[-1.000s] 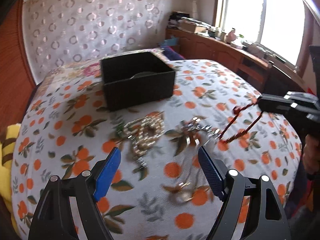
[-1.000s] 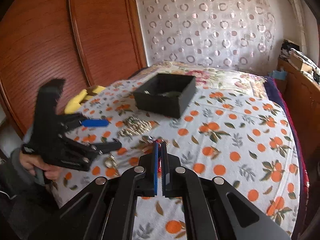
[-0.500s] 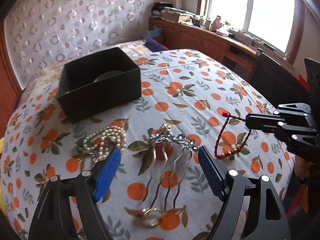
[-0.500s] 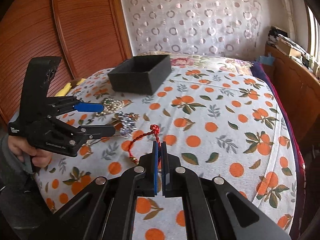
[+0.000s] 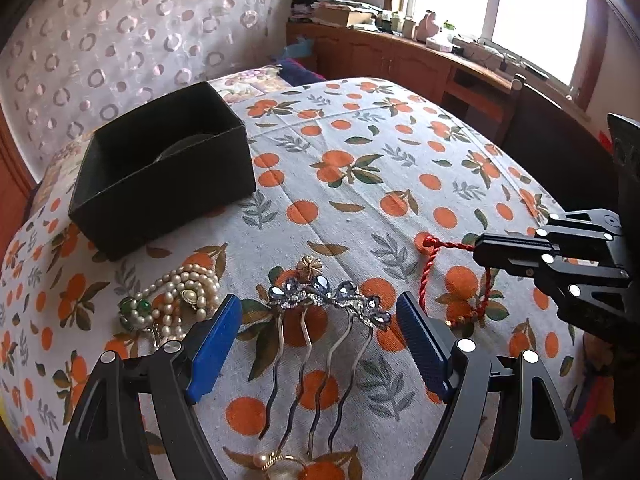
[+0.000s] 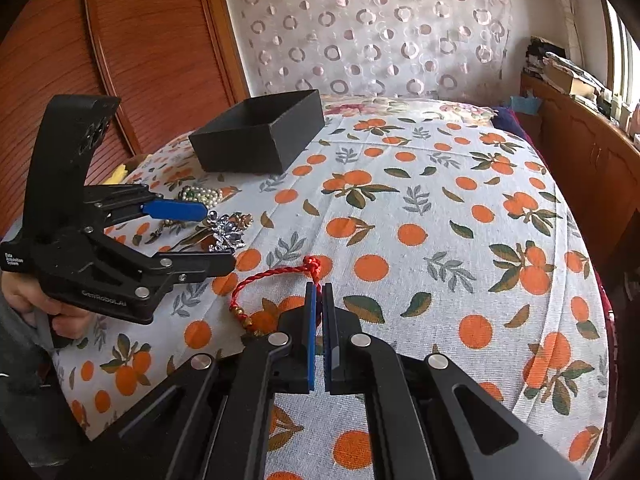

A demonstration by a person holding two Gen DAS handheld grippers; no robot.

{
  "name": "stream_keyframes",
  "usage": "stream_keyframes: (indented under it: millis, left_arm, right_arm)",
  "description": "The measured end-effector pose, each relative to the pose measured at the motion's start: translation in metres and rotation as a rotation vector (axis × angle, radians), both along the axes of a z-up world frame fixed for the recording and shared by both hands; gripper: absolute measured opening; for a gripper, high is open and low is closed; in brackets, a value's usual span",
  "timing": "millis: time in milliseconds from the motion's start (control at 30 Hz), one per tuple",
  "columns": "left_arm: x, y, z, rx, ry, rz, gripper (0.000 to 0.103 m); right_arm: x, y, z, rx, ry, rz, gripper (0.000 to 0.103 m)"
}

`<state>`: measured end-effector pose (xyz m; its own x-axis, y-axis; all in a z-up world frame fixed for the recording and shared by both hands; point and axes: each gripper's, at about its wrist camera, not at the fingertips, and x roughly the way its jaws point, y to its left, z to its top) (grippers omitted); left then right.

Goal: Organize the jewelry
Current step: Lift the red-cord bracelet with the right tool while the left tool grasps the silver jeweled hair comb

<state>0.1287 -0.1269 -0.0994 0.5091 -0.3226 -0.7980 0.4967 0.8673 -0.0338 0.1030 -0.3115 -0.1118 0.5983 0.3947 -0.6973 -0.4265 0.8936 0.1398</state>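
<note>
My right gripper [image 6: 319, 292] is shut on a red cord bracelet [image 6: 276, 276], which hangs from it with its gold beads touching the orange-print cloth; the bracelet [image 5: 430, 268] and the gripper [image 5: 480, 249] also show in the left wrist view. My left gripper [image 5: 320, 320] is open and empty, low over a silver hair comb [image 5: 320, 300] that lies between its fingers. A pearl necklace [image 5: 180, 292] with a green stone lies left of the comb. A black open box [image 5: 160, 168] stands behind, with something round inside.
A gold ring with a pearl [image 5: 280, 466] lies at the near table edge. The round table's orange-print cloth [image 6: 440, 220] stretches right. A wooden sideboard [image 5: 400, 60] with clutter stands under the window. A wooden wardrobe [image 6: 152, 40] is at the left.
The left gripper has moved in closer over the hair comb. The right gripper, still shut on the red bracelet, has lowered it until the beads reach the cloth.
</note>
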Motion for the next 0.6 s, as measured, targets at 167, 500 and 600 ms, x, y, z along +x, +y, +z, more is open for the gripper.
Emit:
stream_keyframes:
  millis: [167,500,600]
  left_arm:
    - [0.0024,-0.0017,-0.0036,0.021,0.001,0.002,0.076]
    - [0.0001,-0.0069,-0.0043,0.048,-0.025,-0.013,0.067]
    - [-0.0013,-0.0059,-0.0036,0.042,-0.029,-0.012,0.061]
  right_arm:
    - [0.001,-0.0001,-0.0025,0.006,0.01,0.001,0.003]
    - [0.0014,-0.0005,-0.0035,0.009,0.014,0.002,0.003]
    - [0.0014,-0.0005,-0.0041,0.009,0.014,0.002,0.003]
